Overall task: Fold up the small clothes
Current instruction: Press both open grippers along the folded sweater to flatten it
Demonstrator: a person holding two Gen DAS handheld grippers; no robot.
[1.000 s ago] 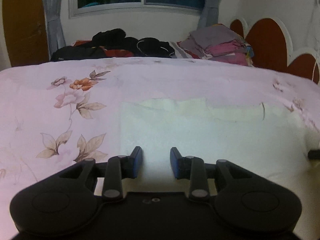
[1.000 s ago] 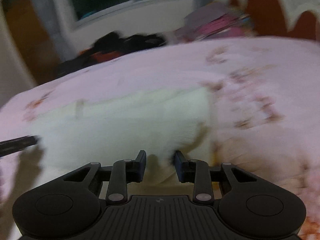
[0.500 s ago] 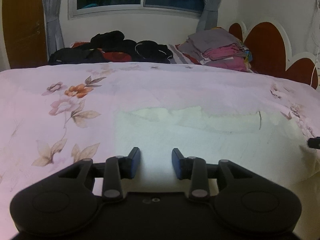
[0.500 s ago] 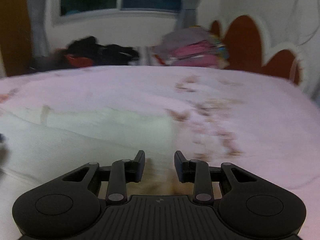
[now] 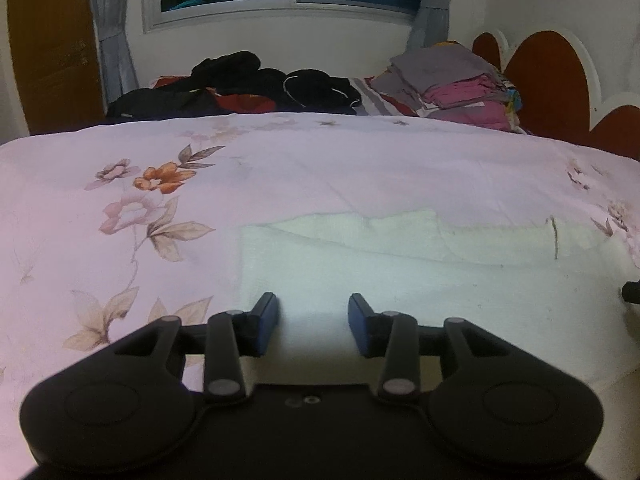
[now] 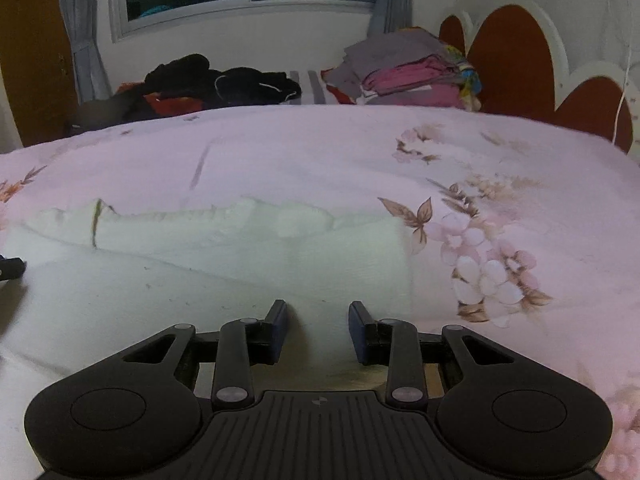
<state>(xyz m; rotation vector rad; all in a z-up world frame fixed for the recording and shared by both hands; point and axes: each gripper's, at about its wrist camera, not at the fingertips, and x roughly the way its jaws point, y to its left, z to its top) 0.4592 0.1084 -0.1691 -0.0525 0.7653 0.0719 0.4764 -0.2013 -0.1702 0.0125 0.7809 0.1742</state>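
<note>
Showing only in right view: white cloth's right edge; both hand-held grippers spread, left widening.

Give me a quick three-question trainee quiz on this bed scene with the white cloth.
1. True or false: the white cloth lies on the floral bedcover.
2. Which pile is by the headboard: A) dark clothes B) folded stack?
3. Is cloth pinched in the right gripper?

Key: 1 true. 2 B. 3 No, it stands open with nothing pinched; the left gripper is opening too, nothing pinched.
</note>
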